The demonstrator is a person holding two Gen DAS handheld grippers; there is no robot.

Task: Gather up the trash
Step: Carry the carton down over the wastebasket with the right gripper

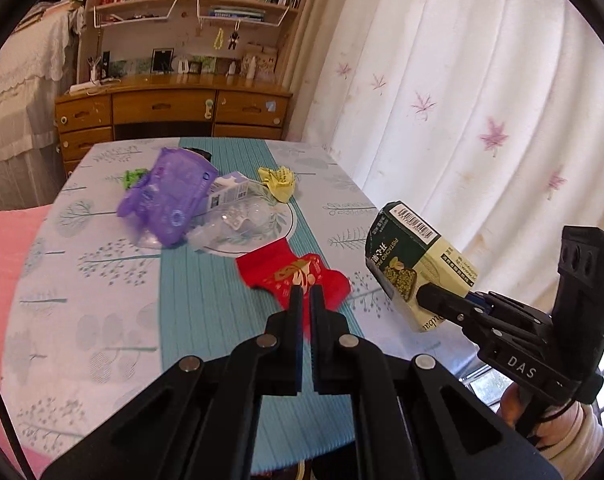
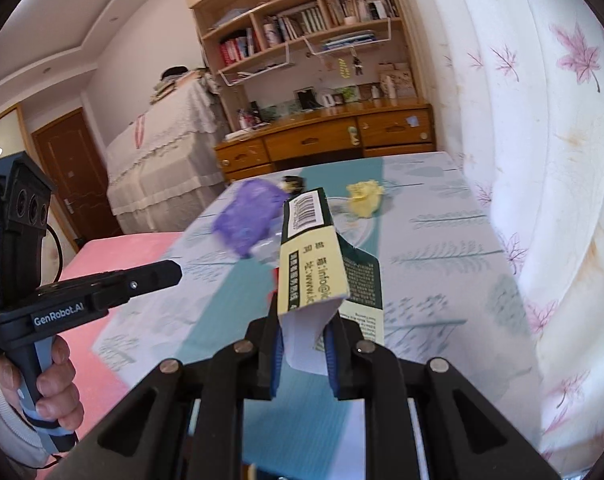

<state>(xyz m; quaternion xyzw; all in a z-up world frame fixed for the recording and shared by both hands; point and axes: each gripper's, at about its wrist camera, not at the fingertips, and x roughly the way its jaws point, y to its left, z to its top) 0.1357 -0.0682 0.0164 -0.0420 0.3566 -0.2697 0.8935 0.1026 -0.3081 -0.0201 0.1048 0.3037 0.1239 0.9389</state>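
My left gripper [image 1: 306, 291] is shut, and its fingertips pinch the near edge of a red foil wrapper [image 1: 290, 270]; red shows in the slit between them. The wrapper spreads forward over the teal runner of the table [image 1: 102, 320]. My right gripper [image 2: 303, 344] is shut on a green and cream snack carton [image 2: 325, 264], which stands up from its blue pads. From the left wrist view that carton [image 1: 417, 256] hangs off the table's right edge, with the right gripper [image 1: 425, 296] behind it. The left gripper [image 2: 178, 271] shows side-on at the left.
More litter lies mid-table: a purple bag [image 1: 166, 196], a small white carton [image 1: 228, 192], clear plastic [image 1: 238, 220], a crumpled yellow wrapper [image 1: 280, 182] and a green scrap [image 1: 134, 178]. A curtain [image 1: 461, 120] hangs on the right, a wooden desk [image 1: 174, 108] stands beyond, and pink bedding [image 1: 2, 260] lies to the left.
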